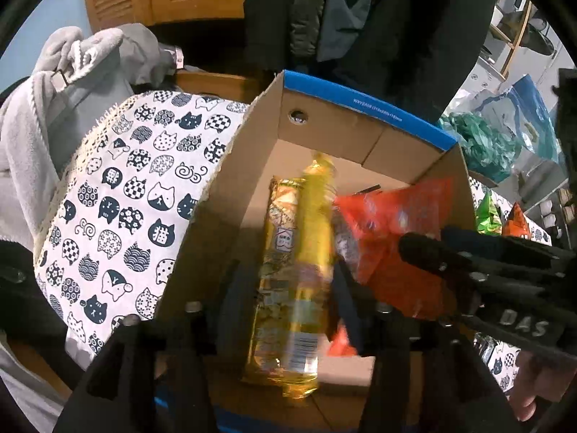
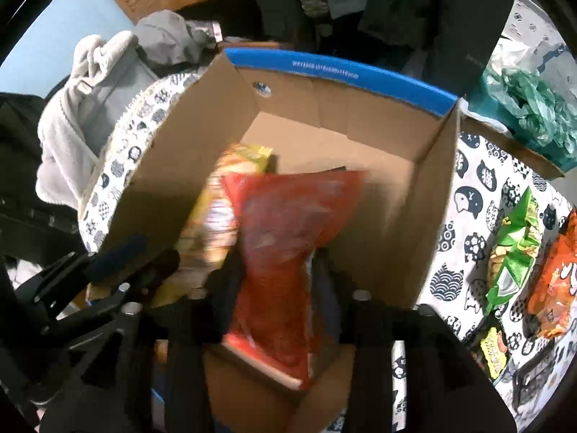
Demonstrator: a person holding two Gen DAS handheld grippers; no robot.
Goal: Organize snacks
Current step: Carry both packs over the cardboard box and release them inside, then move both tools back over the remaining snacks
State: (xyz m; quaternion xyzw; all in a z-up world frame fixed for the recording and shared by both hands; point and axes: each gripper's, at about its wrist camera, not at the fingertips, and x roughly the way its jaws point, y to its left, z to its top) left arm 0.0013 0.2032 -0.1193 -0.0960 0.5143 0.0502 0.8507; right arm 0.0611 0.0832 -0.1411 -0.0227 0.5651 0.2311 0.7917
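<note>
Both claws stand spread over the open brown cardboard box [image 1: 324,122], the left claw [image 1: 285,288] around a yellow packet [image 1: 288,252], the right claw [image 2: 277,288] around a red crinkly bag [image 2: 285,223], while a green packet [image 2: 512,252] and an orange packet [image 2: 555,281] wait on the cat-print tabletop [image 2: 465,238].

The right tool [image 2: 276,288] is pointing down into an open brown cardboard box with a blue rim [image 2: 425,195]. A blurred red plastic snack bag [image 2: 281,252] is lying between its parted fingers, a yellow packet [image 2: 216,213] just left.
</note>
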